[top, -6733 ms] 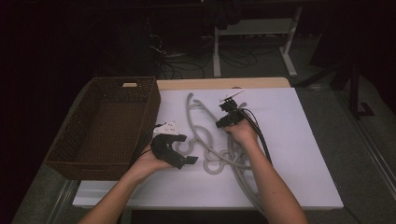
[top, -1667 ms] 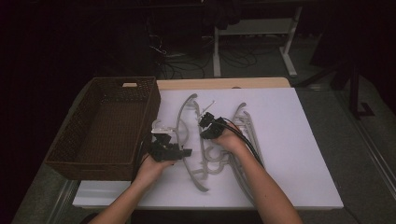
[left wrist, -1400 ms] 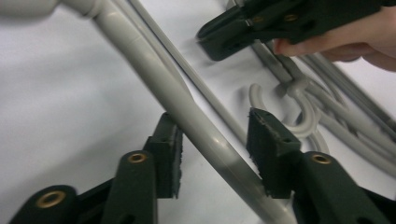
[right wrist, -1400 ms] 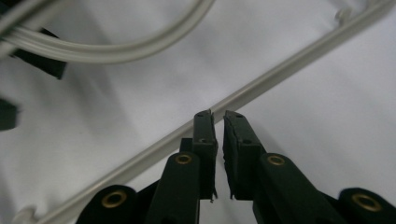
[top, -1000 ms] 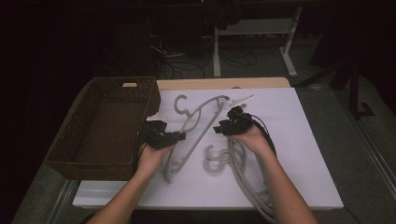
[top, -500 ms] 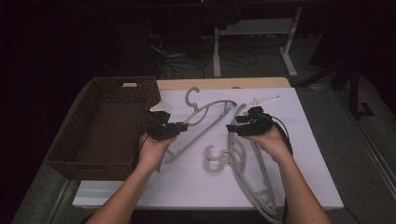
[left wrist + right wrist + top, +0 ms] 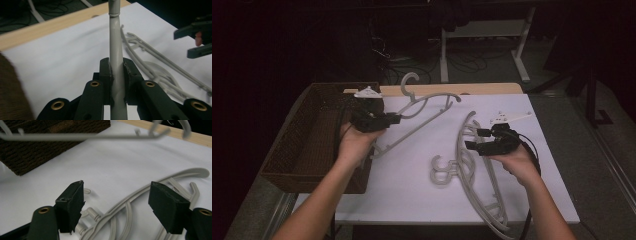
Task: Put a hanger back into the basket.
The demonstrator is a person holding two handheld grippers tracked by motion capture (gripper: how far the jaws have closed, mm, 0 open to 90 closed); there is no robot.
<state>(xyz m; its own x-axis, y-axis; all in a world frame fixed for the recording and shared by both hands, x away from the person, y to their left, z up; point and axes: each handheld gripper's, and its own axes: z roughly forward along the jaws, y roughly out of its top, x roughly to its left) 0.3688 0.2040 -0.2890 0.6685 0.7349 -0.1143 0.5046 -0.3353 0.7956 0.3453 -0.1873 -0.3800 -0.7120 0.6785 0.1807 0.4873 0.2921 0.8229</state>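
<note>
The left tool [image 7: 393, 119] is clamped on a grey hanger [image 7: 424, 107]; in the left gripper view its jaws press both sides of the hanger's bar [image 7: 116, 70], which runs up between them. In the high view that hanger is lifted off the white worktop [image 7: 412, 185], its hook [image 7: 408, 82] pointing away from the person, beyond the far edge of the white sheet. The left hand [image 7: 354, 145] holds the tool just beside a brown wicker basket [image 7: 307, 145] at the worktop's left edge.

The right tool [image 7: 475, 140] is wide open and grips nothing. In the right gripper view its jaws stand well apart above a pile of grey hangers [image 7: 120, 220] lying flat on the worktop. In the high view this pile [image 7: 472, 170] lies at the right centre, its hooks [image 7: 442, 172] pointing left, with the right hand [image 7: 517, 162] over its right side.

A wooden strip [image 7: 447, 90] runs along the worktop's far edge.
</note>
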